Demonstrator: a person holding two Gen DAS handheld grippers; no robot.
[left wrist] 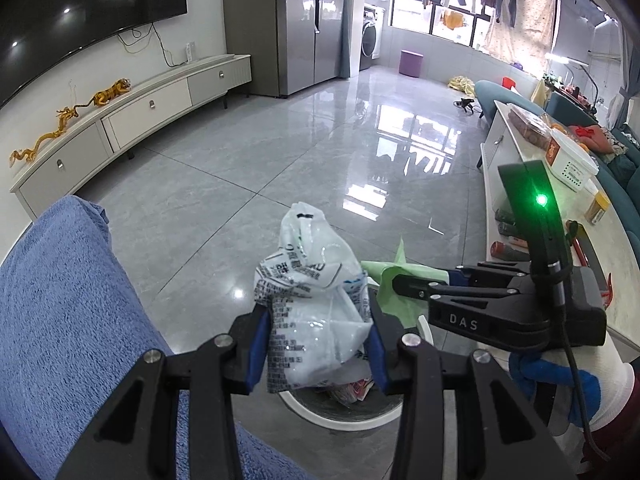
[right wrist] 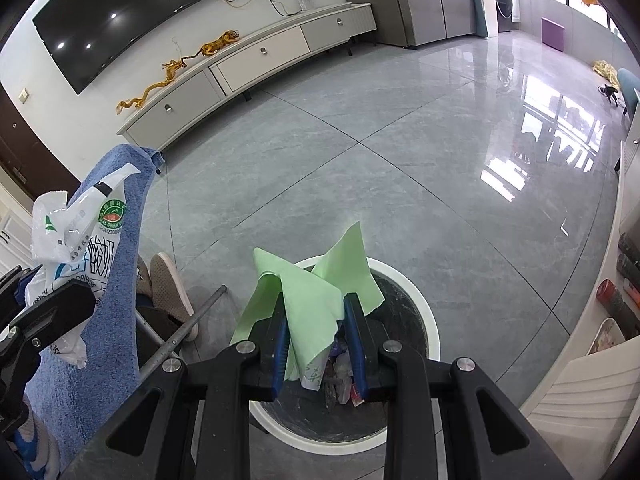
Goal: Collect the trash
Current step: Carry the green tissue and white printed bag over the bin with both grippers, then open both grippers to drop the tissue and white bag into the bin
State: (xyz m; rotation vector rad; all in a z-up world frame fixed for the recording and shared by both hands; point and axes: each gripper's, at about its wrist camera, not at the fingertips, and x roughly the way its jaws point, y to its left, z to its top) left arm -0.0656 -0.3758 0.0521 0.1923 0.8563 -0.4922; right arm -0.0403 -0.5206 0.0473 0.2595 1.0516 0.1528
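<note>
Left gripper (left wrist: 318,344) pinching a crumpled white bag (left wrist: 314,292), long axis standing upright over the bin's (right wrist: 430,330) rim, right gripper (right wrist: 320,346) clamping green paper (right wrist: 310,300), its corners pointing up, hanging above the bin's middle

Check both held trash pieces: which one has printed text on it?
The crumpled white plastic bag in the left gripper: it is covered in black print. The green paper in the right gripper looks mostly plain. Both hang over the trash bin.
</note>
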